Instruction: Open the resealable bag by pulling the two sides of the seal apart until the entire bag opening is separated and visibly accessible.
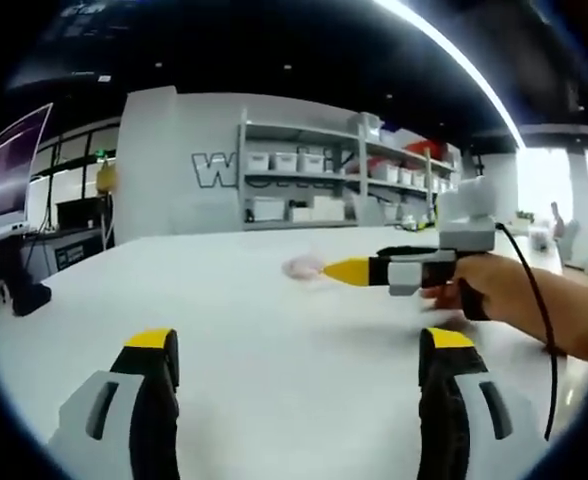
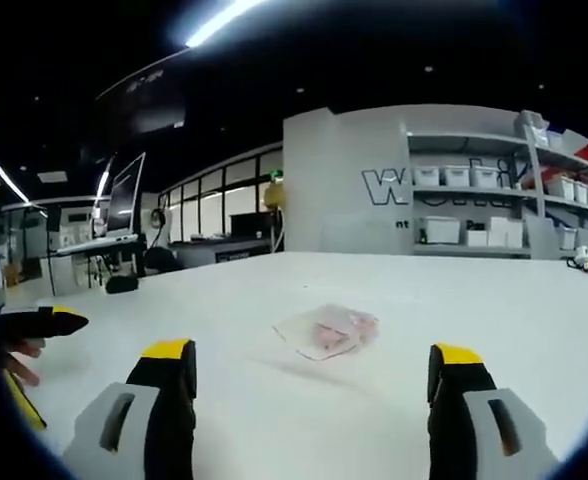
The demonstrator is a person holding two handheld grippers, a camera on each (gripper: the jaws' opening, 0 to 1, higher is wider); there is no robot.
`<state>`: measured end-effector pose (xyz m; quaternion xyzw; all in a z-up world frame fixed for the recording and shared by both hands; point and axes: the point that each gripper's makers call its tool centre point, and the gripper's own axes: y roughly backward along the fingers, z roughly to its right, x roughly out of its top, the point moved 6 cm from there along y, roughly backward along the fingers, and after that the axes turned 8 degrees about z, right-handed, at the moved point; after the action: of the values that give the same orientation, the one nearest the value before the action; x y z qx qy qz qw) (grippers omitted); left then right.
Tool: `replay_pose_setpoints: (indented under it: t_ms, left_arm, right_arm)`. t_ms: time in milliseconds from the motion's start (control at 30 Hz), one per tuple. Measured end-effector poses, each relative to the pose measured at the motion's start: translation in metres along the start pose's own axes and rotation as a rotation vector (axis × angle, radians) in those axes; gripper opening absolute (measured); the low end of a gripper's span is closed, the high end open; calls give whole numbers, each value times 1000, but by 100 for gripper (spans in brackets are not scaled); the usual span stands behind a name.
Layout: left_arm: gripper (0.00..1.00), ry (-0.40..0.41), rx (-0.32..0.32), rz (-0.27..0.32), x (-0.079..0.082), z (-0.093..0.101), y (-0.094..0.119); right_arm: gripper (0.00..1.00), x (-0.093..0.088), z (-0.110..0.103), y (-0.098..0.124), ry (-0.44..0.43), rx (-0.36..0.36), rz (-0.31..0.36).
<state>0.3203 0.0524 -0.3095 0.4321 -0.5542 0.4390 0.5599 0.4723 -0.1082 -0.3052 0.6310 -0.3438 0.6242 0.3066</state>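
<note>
The bag (image 2: 328, 331) lies flat on the table (image 2: 494, 310) just ahead of my right gripper (image 2: 311, 400), nearer it than my left gripper (image 1: 299, 385), both spread wide and empty.

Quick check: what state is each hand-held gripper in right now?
Left hand-held gripper: open, holding nothing.
Right hand-held gripper: open, holding nothing; the bag lies on the table ahead.
</note>
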Motion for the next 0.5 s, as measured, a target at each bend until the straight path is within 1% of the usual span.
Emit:
replay_pose_setpoints:
  t_ms: [500]
  left_arm:
    - [99,7,-4,-5,-1,0,-1]
  right_arm:
    - [96,-1,1,3,2,-5,-4]
